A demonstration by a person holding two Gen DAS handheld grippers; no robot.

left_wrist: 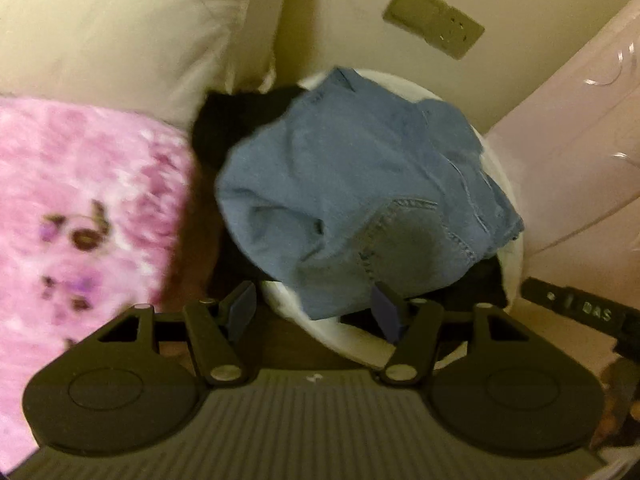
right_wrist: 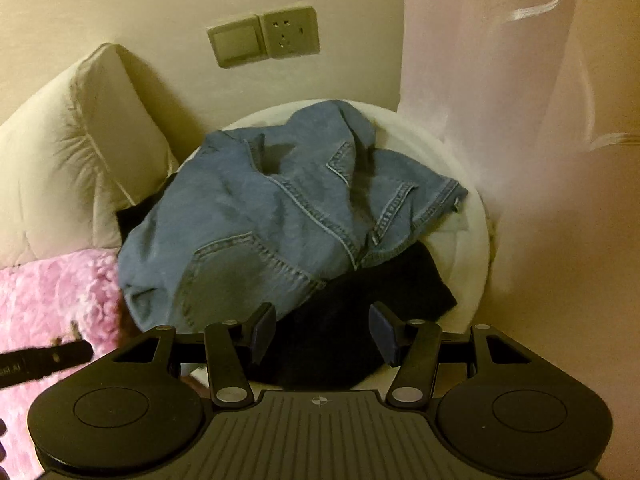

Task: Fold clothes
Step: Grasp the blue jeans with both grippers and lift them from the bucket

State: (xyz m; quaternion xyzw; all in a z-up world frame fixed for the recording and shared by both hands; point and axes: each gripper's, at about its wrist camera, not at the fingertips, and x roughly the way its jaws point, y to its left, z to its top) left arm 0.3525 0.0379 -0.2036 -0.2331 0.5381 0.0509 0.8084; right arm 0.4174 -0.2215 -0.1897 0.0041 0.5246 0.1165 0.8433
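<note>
A crumpled blue denim garment lies heaped in a round white basket. A black garment lies under it, showing at the near right in the right wrist view and at the far left in the left wrist view. My left gripper hangs open just above the denim's near edge, nothing between its fingers. My right gripper is open over the black garment, holding nothing. Part of the other gripper's black body shows at the right edge and at the left edge.
A pink fluffy blanket lies left of the basket on a bed. A cream pillow leans against the wall. A switch and socket plate is on the wall. A pale pink cabinet stands right of the basket.
</note>
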